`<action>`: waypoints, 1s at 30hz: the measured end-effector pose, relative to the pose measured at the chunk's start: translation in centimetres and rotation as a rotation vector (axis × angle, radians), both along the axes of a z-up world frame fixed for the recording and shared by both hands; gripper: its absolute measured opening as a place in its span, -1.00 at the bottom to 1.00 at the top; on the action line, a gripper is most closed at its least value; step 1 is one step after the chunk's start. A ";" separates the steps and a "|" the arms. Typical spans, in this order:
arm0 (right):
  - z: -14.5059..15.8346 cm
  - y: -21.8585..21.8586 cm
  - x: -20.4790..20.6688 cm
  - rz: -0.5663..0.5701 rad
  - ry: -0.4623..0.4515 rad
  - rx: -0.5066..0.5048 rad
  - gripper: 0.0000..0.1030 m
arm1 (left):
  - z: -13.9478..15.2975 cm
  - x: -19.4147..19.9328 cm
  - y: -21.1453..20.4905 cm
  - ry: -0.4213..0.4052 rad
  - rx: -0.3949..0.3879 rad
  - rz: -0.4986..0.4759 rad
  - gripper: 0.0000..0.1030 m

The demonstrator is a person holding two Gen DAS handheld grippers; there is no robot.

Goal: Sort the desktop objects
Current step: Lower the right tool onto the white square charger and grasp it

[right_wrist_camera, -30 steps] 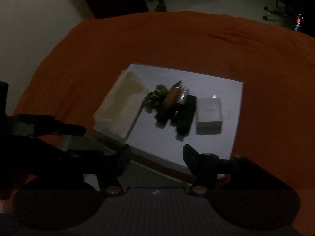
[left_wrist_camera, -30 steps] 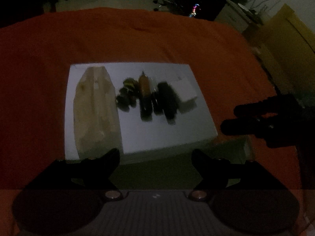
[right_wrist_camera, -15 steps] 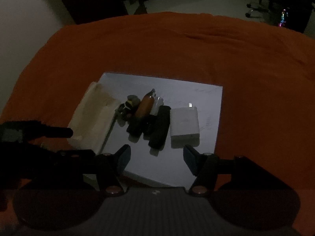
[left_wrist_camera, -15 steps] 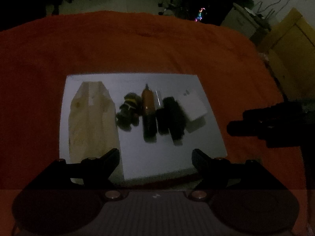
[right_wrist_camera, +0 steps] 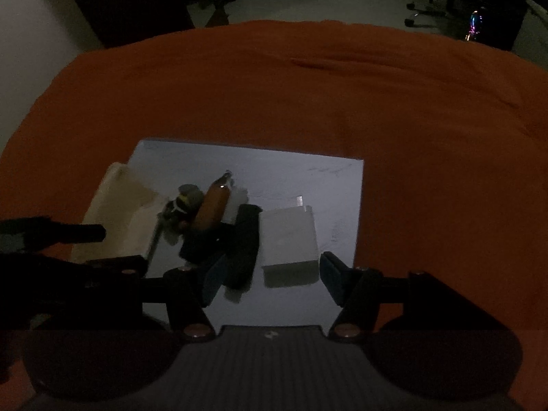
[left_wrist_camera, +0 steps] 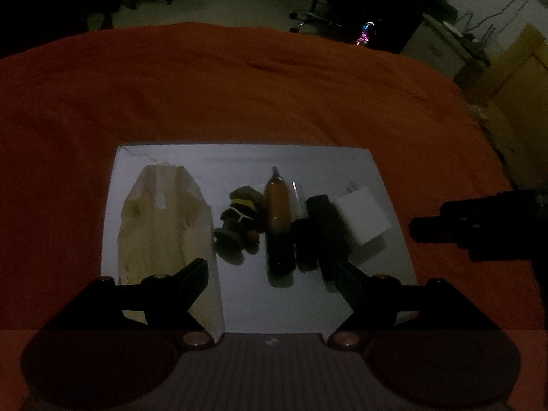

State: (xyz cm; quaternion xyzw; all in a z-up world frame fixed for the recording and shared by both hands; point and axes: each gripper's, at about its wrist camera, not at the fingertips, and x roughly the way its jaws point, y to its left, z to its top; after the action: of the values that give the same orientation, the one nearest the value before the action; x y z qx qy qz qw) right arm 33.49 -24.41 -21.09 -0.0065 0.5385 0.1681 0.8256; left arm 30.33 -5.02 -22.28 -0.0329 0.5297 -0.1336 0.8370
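A white board (left_wrist_camera: 308, 164) lies on an orange cloth. Across it sit a long cream tray (left_wrist_camera: 164, 233), a small dark toy with a yellow band (left_wrist_camera: 239, 219), an orange-brown pen (left_wrist_camera: 279, 209), black stick-like items (left_wrist_camera: 322, 229) and a white charger block (left_wrist_camera: 364, 215). My left gripper (left_wrist_camera: 274, 274) hangs open over the board's near edge, its fingers framing the pen and the toy. My right gripper (right_wrist_camera: 270, 270) is open too, with the charger block (right_wrist_camera: 289, 236) just ahead of its blue-padded fingertips (right_wrist_camera: 330, 274) and a black item (right_wrist_camera: 245, 246) by its left finger. Nothing is held.
The orange cloth (right_wrist_camera: 342, 96) covers the whole table and falls off at the far rim. Beyond it, in the dark room, are office chairs (right_wrist_camera: 424, 3) and a yellow box (left_wrist_camera: 520, 78) at the right. Each gripper shows at the side of the other's view.
Both grippers have come forward and down toward the board. The objects now look larger and sit close to the fingertips. Nothing on the board has moved.
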 end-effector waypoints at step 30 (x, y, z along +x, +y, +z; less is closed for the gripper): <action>-5.6 1.7 4.2 0.051 0.045 -0.108 0.33 | -4.4 3.2 -2.8 0.025 0.065 -0.039 0.43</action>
State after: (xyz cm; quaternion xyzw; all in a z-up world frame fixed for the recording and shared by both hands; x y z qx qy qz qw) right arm 37.69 -22.72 -26.69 -0.0611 0.5649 0.1600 0.8072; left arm 33.55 -7.86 -26.71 0.0029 0.5445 -0.1320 0.8283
